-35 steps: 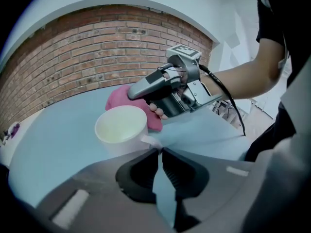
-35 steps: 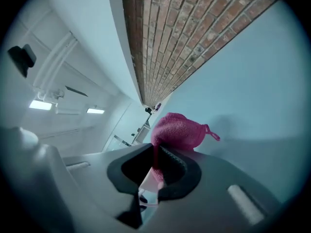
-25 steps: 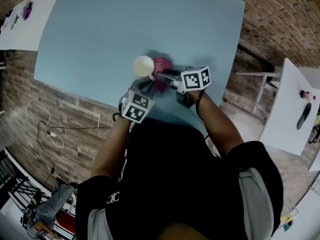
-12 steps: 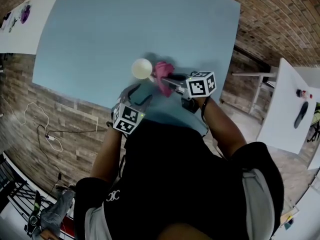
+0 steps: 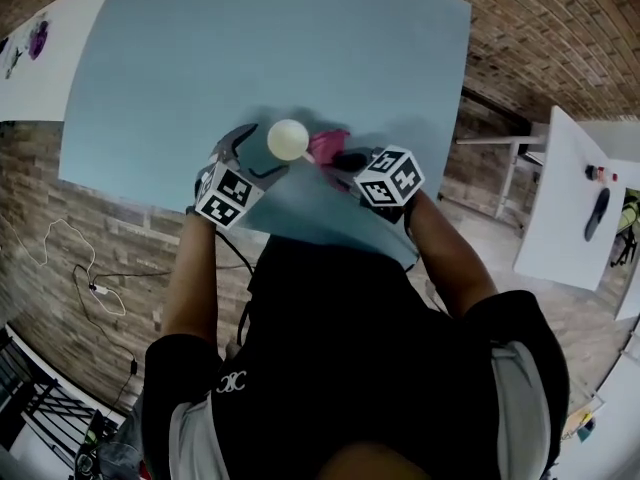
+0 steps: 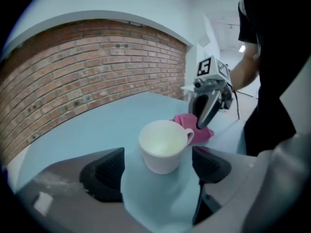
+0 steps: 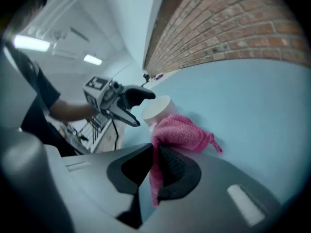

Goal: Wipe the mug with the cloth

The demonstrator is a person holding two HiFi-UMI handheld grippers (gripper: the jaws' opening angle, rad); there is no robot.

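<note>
A white mug stands upright on the light blue table, close to its near edge. My left gripper is just left of it. Its jaws have just been opening, and in the left gripper view the mug sits a little ahead of the gap, clear of both pads. A pink cloth lies bunched against the mug's right side. My right gripper is shut on a fold of the cloth, with the mug just beyond it.
The table's near edge runs right under both grippers, with the person's body behind it. A white side table with a dark object stands on the brick floor to the right. A brick wall lies beyond the table's far side.
My left gripper has swung out to the left of the mug and its jaws have spread apart. The right gripper has rolled a little, still holding the cloth by the mug.
</note>
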